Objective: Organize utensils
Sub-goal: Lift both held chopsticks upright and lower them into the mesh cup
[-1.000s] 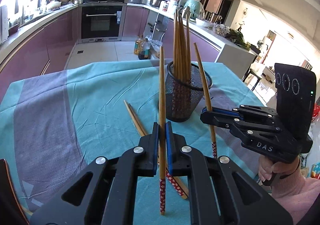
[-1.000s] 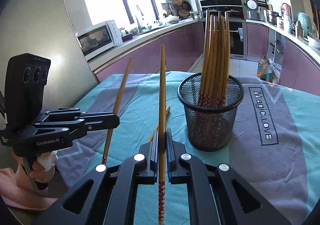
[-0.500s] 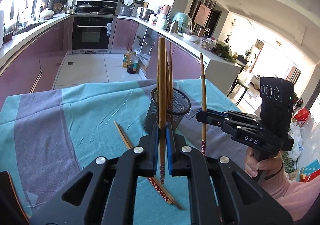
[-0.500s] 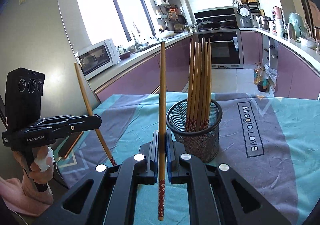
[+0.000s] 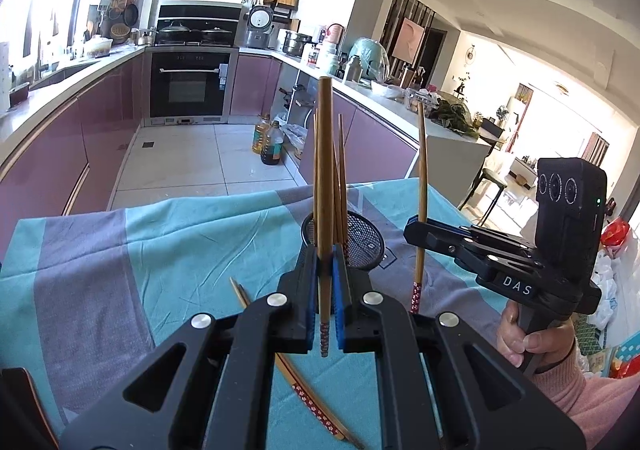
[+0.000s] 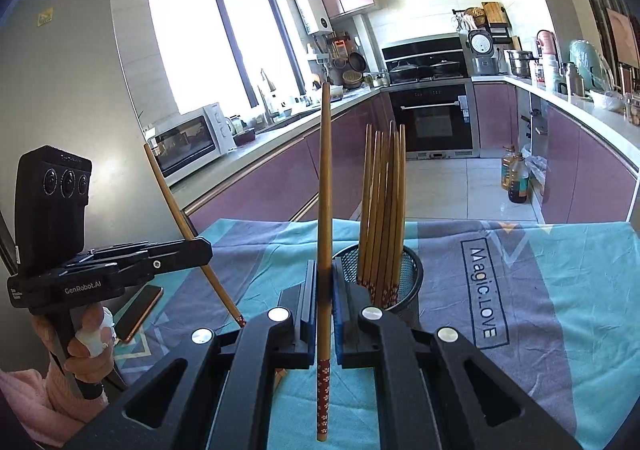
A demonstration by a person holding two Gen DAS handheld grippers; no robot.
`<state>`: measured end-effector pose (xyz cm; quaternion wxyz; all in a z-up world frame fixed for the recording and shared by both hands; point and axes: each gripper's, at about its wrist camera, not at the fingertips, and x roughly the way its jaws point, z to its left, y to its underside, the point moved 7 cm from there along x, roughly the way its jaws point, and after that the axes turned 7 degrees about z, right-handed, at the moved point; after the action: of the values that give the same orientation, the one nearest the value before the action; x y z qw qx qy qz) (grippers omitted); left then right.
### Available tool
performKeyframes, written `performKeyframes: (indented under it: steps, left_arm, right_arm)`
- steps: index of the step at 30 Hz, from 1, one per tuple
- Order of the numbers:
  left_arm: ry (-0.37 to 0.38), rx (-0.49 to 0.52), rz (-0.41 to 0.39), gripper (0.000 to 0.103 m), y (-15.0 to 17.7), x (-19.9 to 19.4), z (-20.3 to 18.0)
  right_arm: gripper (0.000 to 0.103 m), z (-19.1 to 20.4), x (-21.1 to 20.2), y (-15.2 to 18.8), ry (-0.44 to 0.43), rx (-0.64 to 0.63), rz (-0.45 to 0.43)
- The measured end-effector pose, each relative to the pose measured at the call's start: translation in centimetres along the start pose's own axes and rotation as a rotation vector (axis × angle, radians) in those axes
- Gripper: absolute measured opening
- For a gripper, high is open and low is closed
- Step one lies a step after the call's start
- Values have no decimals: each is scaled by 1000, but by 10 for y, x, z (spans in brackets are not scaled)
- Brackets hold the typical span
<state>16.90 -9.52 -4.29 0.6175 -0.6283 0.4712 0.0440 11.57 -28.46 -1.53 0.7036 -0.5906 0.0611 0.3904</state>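
My left gripper (image 5: 324,290) is shut on a wooden chopstick (image 5: 325,178) held upright, its patterned red end down, above the near side of the black mesh holder (image 5: 362,242). My right gripper (image 6: 324,298) is shut on another upright chopstick (image 6: 325,186), to the left of the holder (image 6: 404,278), which holds several chopsticks (image 6: 384,206). In the left wrist view the right gripper (image 5: 416,228) sits right of the holder with its chopstick (image 5: 421,186). In the right wrist view the left gripper (image 6: 200,250) holds its chopstick (image 6: 188,226) tilted. Two loose chopsticks (image 5: 308,406) lie on the cloth.
The table carries a teal and grey cloth (image 5: 160,250) printed with "Magic.LOVE" (image 6: 484,290). A phone (image 6: 138,314) lies near the table's left edge. Purple kitchen counters (image 5: 60,122), an oven (image 5: 188,86) and oil bottles (image 5: 270,142) on the floor lie beyond the table.
Both grippers have risen with their chopsticks, so the holder sits lower and farther in both views. The left gripper's chopstick now stands over the holder's near side.
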Motion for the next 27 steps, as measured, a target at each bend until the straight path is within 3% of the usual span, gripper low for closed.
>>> performKeyframes:
  steps: [9, 27]
  left_arm:
    - [-40, 42, -23, 7, -13, 2, -8]
    - [-24, 98, -128, 7, -59, -18, -31]
  right_arm:
    - [6, -5, 2, -13, -2, 2, -17]
    - [6, -12, 4, -61, 23, 14, -124]
